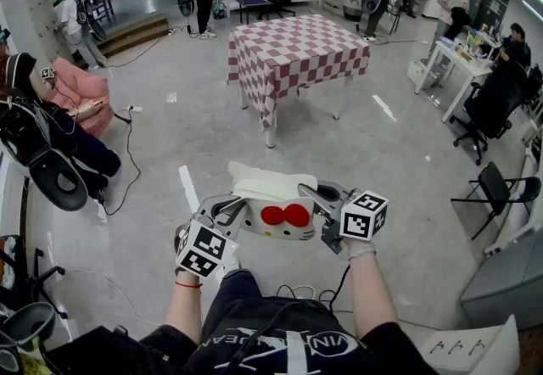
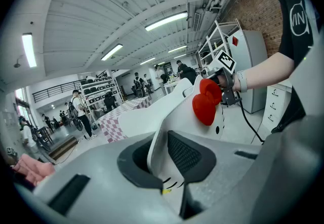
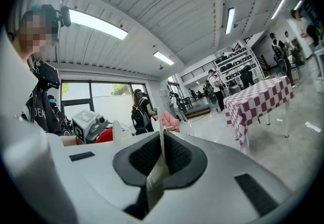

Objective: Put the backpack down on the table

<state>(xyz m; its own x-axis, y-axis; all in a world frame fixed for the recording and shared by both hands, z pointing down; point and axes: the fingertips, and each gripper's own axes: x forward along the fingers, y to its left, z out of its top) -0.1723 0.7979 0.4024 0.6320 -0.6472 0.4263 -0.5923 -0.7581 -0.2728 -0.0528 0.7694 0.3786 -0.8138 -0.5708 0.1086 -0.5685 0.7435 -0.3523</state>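
Backpack (image 1: 273,195) is pinched edgewise by left hand-held gripper (image 1: 231,212) and right hand-held gripper (image 1: 322,199); thin edges could slip short of surface (image 1: 297,47).

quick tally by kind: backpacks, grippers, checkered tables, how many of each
backpack: 1
grippers: 2 (left gripper, right gripper, jaws of both shut on the backpack)
checkered table: 1
total: 4
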